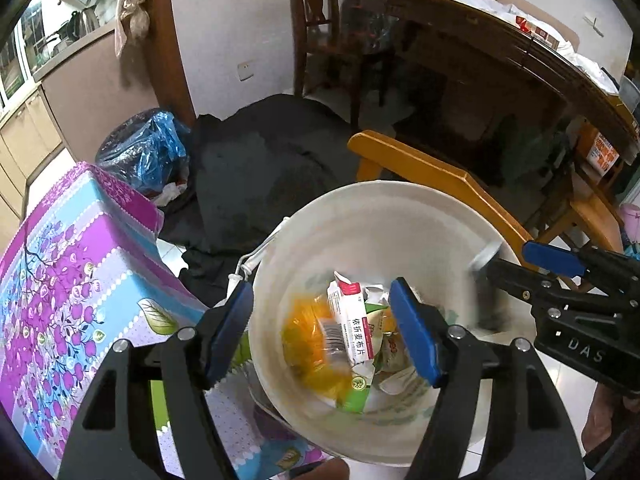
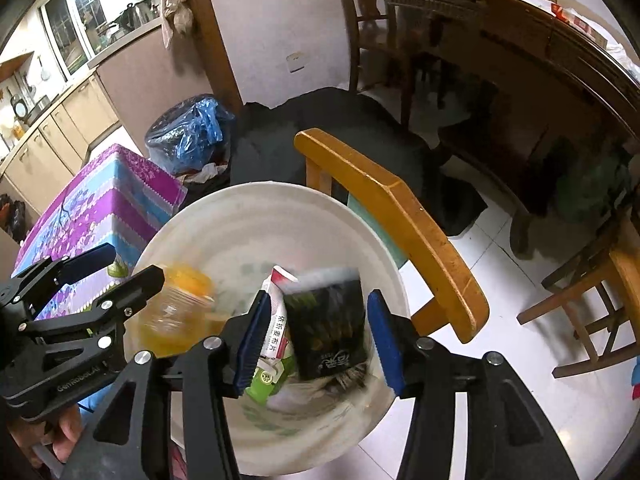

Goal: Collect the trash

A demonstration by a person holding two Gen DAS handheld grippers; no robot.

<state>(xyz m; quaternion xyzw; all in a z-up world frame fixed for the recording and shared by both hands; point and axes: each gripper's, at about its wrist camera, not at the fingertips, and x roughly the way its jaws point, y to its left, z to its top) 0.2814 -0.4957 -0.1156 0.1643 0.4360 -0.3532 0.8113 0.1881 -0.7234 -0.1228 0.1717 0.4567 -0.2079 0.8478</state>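
Both grippers, left [image 1: 322, 332] and right [image 2: 316, 338], are hanging open and empty over the one white bucket [image 2: 188, 220], so the dark packet [image 2: 328, 320], blurred between the right fingers, should be falling clear inside. Below are lying one orange bottle [image 1: 304, 336] and one red-and-white box [image 1: 352, 320]; beyond are standing one yellow chair [image 2: 400, 216] and one blue bag [image 2: 188, 136].

White tiled floor [image 2: 492, 248] gleaming, yellow wooden chair [image 2: 404, 216] standing near dark wooden table [image 2: 520, 40], daylight coming through kitchen window [image 2: 76, 20].

Smooth plastic bucket [image 2: 192, 232], glossy wood chair [image 2: 404, 216]
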